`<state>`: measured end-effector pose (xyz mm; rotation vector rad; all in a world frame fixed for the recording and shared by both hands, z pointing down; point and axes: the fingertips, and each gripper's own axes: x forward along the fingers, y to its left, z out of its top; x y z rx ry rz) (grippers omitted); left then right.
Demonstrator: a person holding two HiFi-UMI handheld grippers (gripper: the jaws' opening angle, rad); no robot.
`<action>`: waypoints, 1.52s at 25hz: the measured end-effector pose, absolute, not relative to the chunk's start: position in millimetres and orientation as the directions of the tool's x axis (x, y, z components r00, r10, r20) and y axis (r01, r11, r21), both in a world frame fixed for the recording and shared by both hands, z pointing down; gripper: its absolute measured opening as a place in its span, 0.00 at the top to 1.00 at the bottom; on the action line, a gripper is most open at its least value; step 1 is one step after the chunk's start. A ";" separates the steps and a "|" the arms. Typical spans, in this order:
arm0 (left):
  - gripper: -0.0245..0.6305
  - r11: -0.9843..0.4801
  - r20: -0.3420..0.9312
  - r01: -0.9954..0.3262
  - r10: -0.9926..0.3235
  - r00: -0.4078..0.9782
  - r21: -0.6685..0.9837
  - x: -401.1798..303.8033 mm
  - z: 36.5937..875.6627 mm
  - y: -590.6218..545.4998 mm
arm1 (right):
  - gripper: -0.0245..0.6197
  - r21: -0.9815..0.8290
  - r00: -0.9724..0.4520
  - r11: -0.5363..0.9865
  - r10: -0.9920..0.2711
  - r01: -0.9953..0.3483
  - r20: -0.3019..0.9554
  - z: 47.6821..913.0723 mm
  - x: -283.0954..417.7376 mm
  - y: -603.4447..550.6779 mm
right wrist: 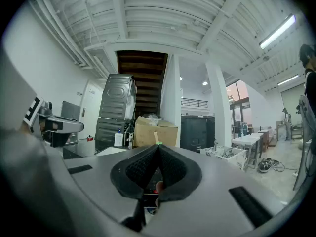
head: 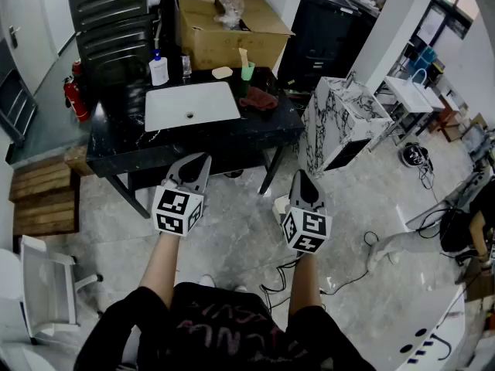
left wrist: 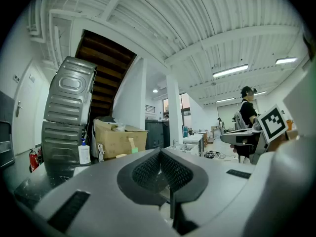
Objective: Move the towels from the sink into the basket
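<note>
At 12 o'clock from the person stands the black bench (head: 116,149) with its white sink (head: 174,107). The basin looks bare, while a dark red towel (head: 259,99) lies crumpled on the bench top just at the sink's 3 o'clock. The left claw (head: 203,159) and the right claw (head: 300,176) both hang well short of the bench, jaws pressed together on nothing. No basket can be picked out for certain, so the move looks not yet begun.
</note>
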<state>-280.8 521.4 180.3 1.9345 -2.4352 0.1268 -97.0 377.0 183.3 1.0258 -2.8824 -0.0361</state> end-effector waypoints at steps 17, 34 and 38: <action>0.94 0.228 0.074 -0.974 -0.971 -0.228 -0.014 -292.3 185.9 531.2 | 0.94 0.059 -0.765 0.767 -0.641 -0.639 0.063 183.6 -102.2 387.0; 0.94 0.189 0.115 -0.982 -0.975 -0.188 0.000 -325.7 218.6 494.3 | 0.94 0.043 -0.742 0.749 -0.662 -0.662 0.105 219.4 -130.9 347.2; 0.94 0.188 0.136 -0.982 -0.973 -0.187 -0.010 -339.9 224.1 461.2 | 0.94 0.041 -0.745 0.752 -0.658 -0.658 0.111 224.8 -146.7 313.2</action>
